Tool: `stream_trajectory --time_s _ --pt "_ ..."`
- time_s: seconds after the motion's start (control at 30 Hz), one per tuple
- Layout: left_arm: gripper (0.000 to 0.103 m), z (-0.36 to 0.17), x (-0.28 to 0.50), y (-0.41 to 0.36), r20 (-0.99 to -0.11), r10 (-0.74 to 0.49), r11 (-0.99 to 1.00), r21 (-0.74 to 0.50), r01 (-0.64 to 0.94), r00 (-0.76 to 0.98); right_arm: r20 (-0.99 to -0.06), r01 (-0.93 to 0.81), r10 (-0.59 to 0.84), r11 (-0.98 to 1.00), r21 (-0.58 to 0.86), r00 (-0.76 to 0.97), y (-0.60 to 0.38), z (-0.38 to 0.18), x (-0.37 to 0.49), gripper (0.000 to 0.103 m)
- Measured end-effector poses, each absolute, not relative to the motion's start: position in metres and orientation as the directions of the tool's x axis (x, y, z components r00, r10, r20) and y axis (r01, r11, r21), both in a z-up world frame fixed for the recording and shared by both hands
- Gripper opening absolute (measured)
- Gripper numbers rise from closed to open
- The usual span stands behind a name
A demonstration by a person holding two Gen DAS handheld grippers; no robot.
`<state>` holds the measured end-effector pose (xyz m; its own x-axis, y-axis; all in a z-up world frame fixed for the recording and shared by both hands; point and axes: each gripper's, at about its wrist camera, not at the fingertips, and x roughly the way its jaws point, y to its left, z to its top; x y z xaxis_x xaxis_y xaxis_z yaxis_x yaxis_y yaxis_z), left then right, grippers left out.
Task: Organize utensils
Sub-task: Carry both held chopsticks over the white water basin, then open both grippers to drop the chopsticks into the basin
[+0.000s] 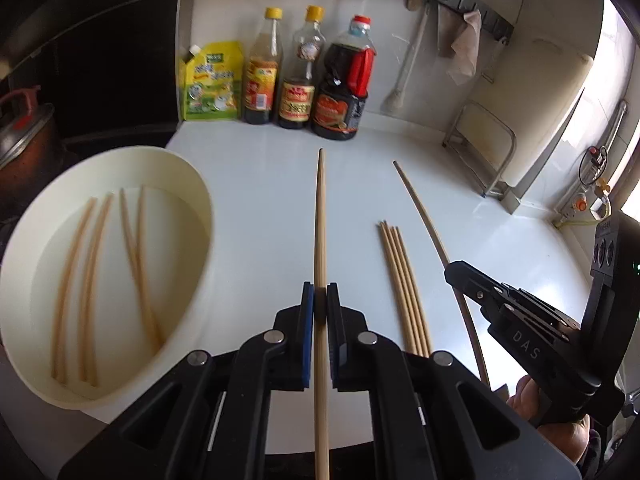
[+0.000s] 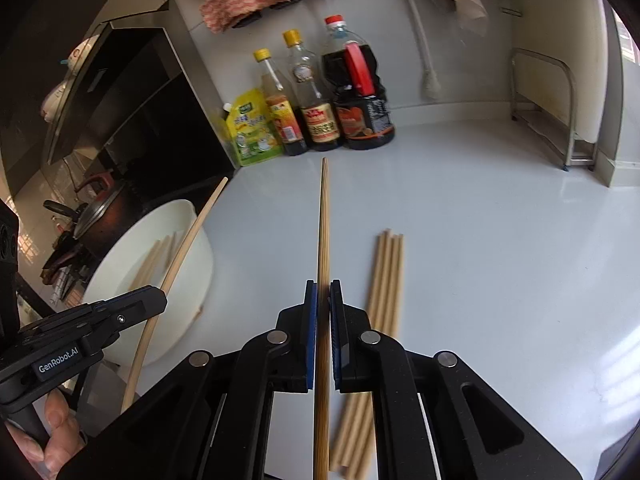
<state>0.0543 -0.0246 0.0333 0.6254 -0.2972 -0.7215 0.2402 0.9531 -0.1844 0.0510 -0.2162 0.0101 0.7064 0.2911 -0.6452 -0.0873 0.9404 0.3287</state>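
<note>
My left gripper (image 1: 320,292) is shut on a single wooden chopstick (image 1: 321,216) that points away over the white counter. It hangs just right of a white basin (image 1: 208,208) with several chopsticks (image 1: 90,264) lying in it. My right gripper (image 2: 323,288) is shut on another chopstick (image 2: 324,220), held above the counter. From the left wrist view it shows at the right (image 1: 452,270) with its chopstick (image 1: 424,216). A bundle of several loose chopsticks (image 1: 404,288) (image 2: 384,280) lies flat on the counter between the two grippers. The left gripper (image 2: 160,298) and its chopstick (image 2: 188,248) hang in front of the basin (image 2: 200,280).
Three sauce bottles (image 1: 340,88) and a yellow-green pouch (image 1: 212,84) stand against the back wall. A dark stove with a lidded pot (image 1: 24,136) lies left of the basin. A metal rack with a cutting board (image 2: 560,100) stands at the back right. A hand (image 2: 56,420) grips the left tool.
</note>
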Motion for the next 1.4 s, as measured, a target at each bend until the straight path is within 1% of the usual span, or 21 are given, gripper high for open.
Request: stream_trajectory --time_s 0.17,0.33,0.53,0.73,0.97,1.0,1.03,1.07,1.13,1.2,1.27,1.33,1.4 --pt "0.007 0.057 0.059 0.038 -0.675 -0.179 0.984 -0.107 0.146 0.716 -0.611 -0.184 0.383 0.913 0.363 0.693 -0.158 0.032 0.076 0.006" --pt "0.007 0.053 0.077 0.099 -0.676 -0.083 0.996 -0.080 0.039 0.732 -0.616 -0.279 0.461 0.885 0.372 0.639 -0.090 0.038 0.105 0.006" --pt "0.007 0.040 0.098 0.144 -0.692 -0.054 0.995 -0.099 -0.021 0.720 -0.655 -0.337 0.510 0.860 0.383 0.558 -0.024 0.028 0.134 0.006" --pt "0.007 0.019 0.122 0.169 -0.730 -0.070 0.990 -0.134 -0.041 0.680 -0.708 -0.343 0.489 0.870 0.355 0.509 0.014 0.010 0.154 0.006" --pt "0.008 -0.005 0.131 0.181 -0.762 -0.095 0.984 -0.169 -0.054 0.641 -0.760 -0.326 0.443 0.891 0.316 0.475 0.031 -0.013 0.166 0.006" --pt "0.011 -0.006 0.131 0.182 -0.762 -0.095 0.983 -0.172 -0.059 0.640 -0.762 -0.323 0.439 0.893 0.313 0.475 0.031 -0.014 0.166 0.007" --pt "0.021 -0.007 0.131 0.184 -0.763 -0.095 0.983 -0.175 -0.063 0.640 -0.763 -0.321 0.436 0.895 0.311 0.477 0.030 -0.015 0.166 0.007" --pt "0.026 -0.007 0.130 0.185 -0.761 -0.095 0.982 -0.178 -0.066 0.642 -0.759 -0.320 0.437 0.895 0.311 0.482 0.029 -0.014 0.166 0.007" --pt "0.044 -0.004 0.128 0.188 -0.751 -0.086 0.981 -0.177 -0.075 0.655 -0.754 -0.320 0.433 0.897 0.306 0.493 0.027 -0.012 0.163 0.008" --pt "0.048 0.000 0.124 0.189 -0.742 -0.080 0.981 -0.177 -0.080 0.666 -0.752 -0.321 0.428 0.899 0.297 0.501 0.026 -0.009 0.161 0.008" --pt "0.048 0.003 0.121 0.189 -0.738 -0.080 0.980 -0.179 -0.081 0.670 -0.750 -0.324 0.428 0.899 0.295 0.504 0.024 -0.007 0.157 0.008" --pt "0.051 0.006 0.118 0.189 -0.735 -0.081 0.980 -0.184 -0.082 0.673 -0.749 -0.327 0.426 0.899 0.290 0.508 0.024 -0.005 0.154 0.008" --pt "0.052 0.007 0.114 0.188 -0.733 -0.085 0.979 -0.188 -0.081 0.675 -0.746 -0.328 0.426 0.899 0.289 0.512 0.022 -0.003 0.150 0.010"
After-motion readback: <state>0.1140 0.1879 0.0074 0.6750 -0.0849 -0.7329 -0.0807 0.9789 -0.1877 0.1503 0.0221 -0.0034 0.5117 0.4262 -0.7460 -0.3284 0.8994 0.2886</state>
